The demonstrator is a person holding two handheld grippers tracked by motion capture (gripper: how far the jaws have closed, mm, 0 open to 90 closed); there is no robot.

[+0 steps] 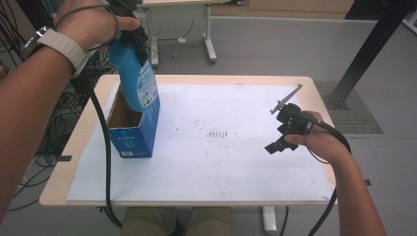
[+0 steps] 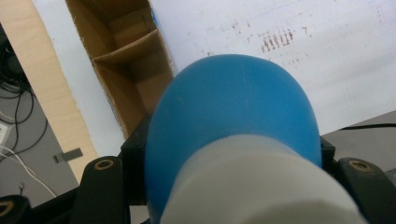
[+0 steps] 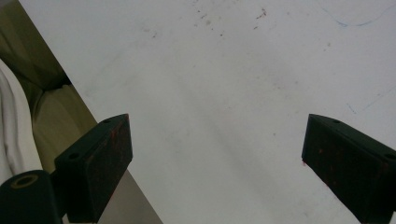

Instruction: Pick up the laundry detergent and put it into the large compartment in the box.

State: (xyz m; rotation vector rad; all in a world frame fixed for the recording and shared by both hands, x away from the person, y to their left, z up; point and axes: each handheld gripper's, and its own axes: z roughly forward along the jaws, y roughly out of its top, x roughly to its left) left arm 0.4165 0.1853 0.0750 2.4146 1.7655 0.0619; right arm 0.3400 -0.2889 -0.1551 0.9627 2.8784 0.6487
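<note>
A: Why's the blue plastic bottle w/ white cap (image 1: 134,73) up there?

B: Left gripper (image 1: 129,30) is clamped on its neck, bottom end just inside the open blue cardboard box (image 1: 132,129), prob. for boxing.

A: Right gripper (image 3: 215,154)?

B: Jaws wide apart, holding nothing, over the white mat (image 1: 236,147), well clear.

Light wood table (image 1: 314,86) topped with a scuffed white sheet (image 1: 221,162), grey floor (image 1: 275,49), second table's white legs (image 1: 210,46) behind, black frame post (image 1: 366,54) on a dark mat (image 1: 364,118) right, tangled cables (image 1: 12,34) left, even lighting
</note>
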